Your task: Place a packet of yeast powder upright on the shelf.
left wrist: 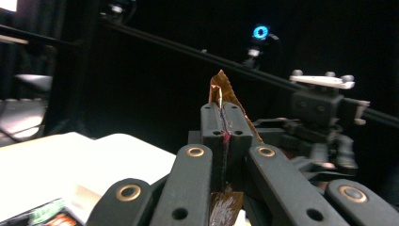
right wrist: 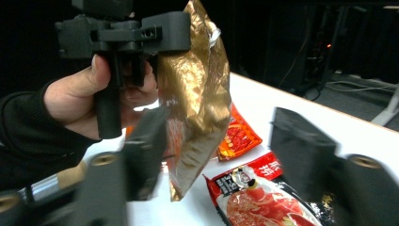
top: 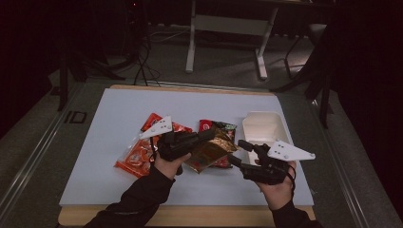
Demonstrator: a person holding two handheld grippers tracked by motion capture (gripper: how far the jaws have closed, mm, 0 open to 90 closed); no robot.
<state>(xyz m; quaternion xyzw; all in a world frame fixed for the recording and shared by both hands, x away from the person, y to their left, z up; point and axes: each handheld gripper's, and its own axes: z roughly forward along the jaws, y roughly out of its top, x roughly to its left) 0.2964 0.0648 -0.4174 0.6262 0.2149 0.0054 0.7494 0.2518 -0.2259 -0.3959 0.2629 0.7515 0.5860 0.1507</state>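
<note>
A crumpled gold foil packet (top: 209, 149) hangs above the white table (top: 95, 166), and my left gripper (top: 209, 135) is shut on its top edge. In the left gripper view the jaws (left wrist: 222, 120) pinch the foil, whose tip (left wrist: 221, 89) sticks up above them. My right gripper (top: 240, 152) stands open just right of the packet, apart from it. In the right gripper view its wide-open jaws (right wrist: 221, 150) frame the hanging gold packet (right wrist: 197, 103), with the left gripper (right wrist: 127, 33) and a hand above left.
Orange-red snack packets (top: 138, 159) lie under the left hand, and a red and dark packet (top: 216, 127) lies behind the gold one. A white empty container (top: 263, 128) stands at the right. A red packet (right wrist: 263, 197) lies below the right jaws.
</note>
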